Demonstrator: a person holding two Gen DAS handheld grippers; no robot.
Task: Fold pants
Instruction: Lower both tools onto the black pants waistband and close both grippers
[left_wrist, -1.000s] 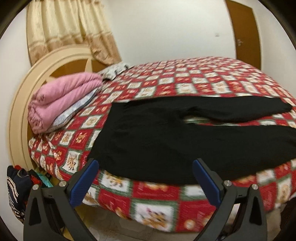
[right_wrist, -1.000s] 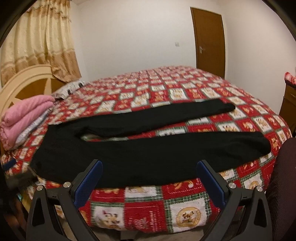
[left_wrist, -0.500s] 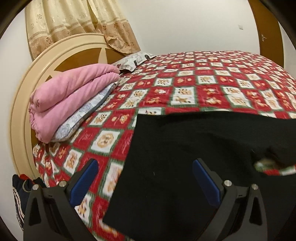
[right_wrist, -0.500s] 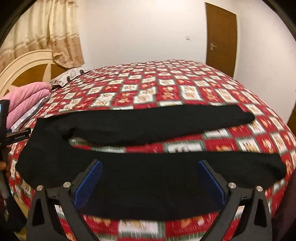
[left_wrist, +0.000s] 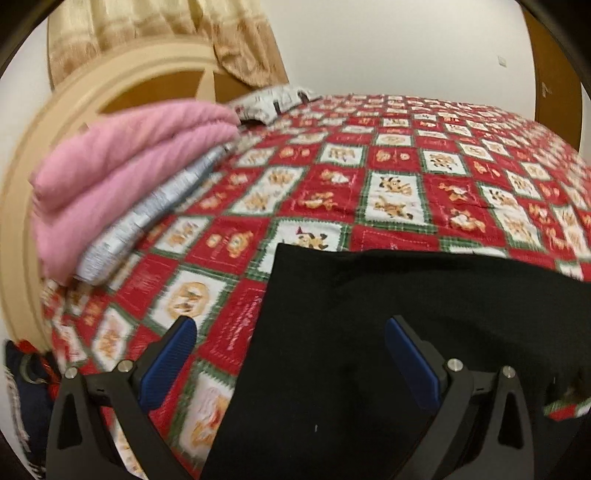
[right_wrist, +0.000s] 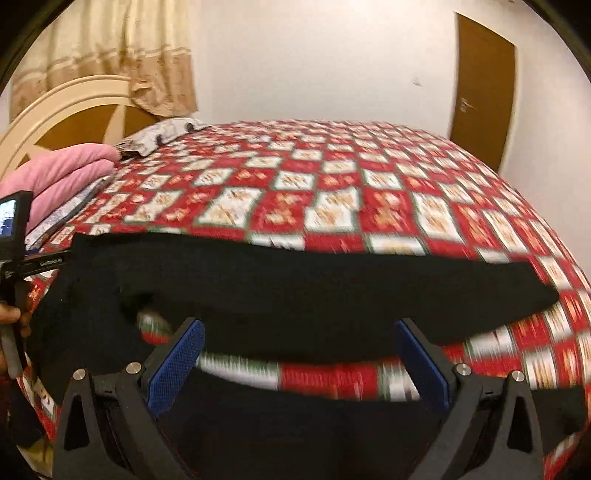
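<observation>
Two open claws over black pants (left_wrist: 388, 332)

One black pants (right_wrist: 295, 291); one pink blanket (left_wrist: 122, 177); one pillow (left_wrist: 273, 101); one door (right_wrist: 480, 85); two grippers.

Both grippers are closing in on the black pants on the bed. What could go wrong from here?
The left gripper straddles the waist edge of the black pants, so it may pinch the quilt too. The right gripper hovers over the gap between the legs and could catch only one leg.
</observation>
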